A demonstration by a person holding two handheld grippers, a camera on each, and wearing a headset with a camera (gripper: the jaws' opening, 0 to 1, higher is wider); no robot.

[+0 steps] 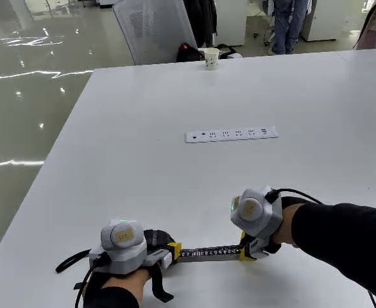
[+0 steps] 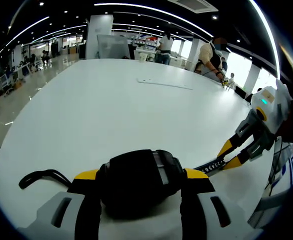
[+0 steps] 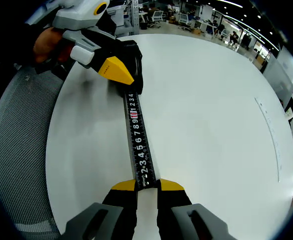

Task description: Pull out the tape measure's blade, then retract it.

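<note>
Blade part-way out, pull-out step in hand

My left gripper point(image 2: 141, 181) has its jaws closed around the black tape measure case point(image 1: 154, 239), which sits on the near left edge of the white table point(image 1: 175, 128). My right gripper point(image 3: 146, 186), just to the right of it, pinches the tip of the blade point(image 3: 136, 140) between its yellow pads. The blade lies flat on the table between the two, with a short stretch showing. I judge the pull-out as begun but not finished. Next I should draw my right gripper further right, away from the case, while the left pins the case in place. After that I should ease the tip back toward the case so the blade retracts without snapping. The power strip point(image 1: 231, 134) lies well beyond, out of the path.
</note>
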